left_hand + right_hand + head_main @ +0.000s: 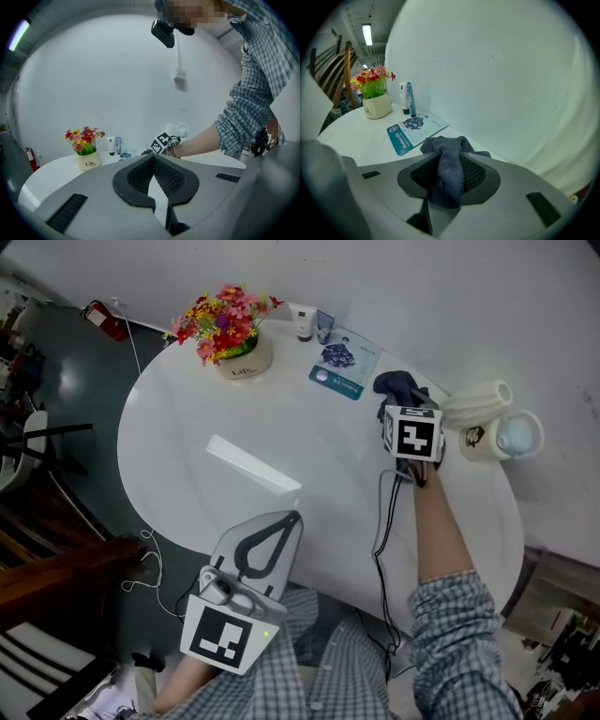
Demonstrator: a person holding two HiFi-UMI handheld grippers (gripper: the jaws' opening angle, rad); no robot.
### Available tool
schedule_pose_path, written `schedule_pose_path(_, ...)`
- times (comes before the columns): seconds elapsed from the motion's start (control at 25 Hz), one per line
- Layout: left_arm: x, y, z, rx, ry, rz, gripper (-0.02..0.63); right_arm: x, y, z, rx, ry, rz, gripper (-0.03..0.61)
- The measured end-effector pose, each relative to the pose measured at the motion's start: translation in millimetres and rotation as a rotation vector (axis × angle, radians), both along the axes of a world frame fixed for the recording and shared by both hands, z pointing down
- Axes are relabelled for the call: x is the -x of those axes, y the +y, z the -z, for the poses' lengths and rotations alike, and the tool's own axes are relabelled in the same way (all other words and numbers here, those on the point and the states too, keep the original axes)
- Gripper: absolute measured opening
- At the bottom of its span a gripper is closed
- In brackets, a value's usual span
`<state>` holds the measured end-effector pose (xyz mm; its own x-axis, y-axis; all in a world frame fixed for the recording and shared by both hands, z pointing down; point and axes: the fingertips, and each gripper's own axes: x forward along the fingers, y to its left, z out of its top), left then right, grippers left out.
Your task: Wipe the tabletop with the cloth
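A dark grey-blue cloth (449, 174) hangs bunched between the jaws of my right gripper (448, 153), which is shut on it. In the head view that gripper (401, 401) is over the far right part of the round white table (281, 418), with the cloth (392, 383) sticking out past its tips toward the wall. My left gripper (294, 516) hovers at the table's near edge. Its jaws (153, 157) meet at the tips with nothing between them.
A cream pot of flowers (232, 332) stands at the far left. Two small tubes (303, 322) and a teal sachet (344, 362) lie by the wall. A white rolled item (478, 401) and a mug (502, 438) sit right of the right gripper. A cable (382, 512) trails off the near edge.
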<state>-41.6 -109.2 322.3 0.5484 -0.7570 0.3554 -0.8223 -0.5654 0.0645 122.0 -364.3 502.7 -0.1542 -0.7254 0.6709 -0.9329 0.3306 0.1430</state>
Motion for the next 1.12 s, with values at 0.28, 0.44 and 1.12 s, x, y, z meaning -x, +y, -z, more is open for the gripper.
schedule_pose_path(0.28, 15.5, 6.1, -4.0, 0.03, 0.006, 0.058, 0.002, 0.4, -12.1, 2.3, -0.01, -0.016, 0.014, 0.114)
schedule_pose_path(0.44, 16.4, 8.9, -2.0, 0.019, 0.014, 0.053, 0.002, 1.2, 2.7, 2.6, -0.003, -0.041, 0.031, 0.114)
schedule_pose_path(1.12, 3.3, 22.4, 18.6, -0.056, 0.041, -0.079, 0.002, -18.3, 155.2, -3.4, 0.019, -0.053, 0.051, 0.114)
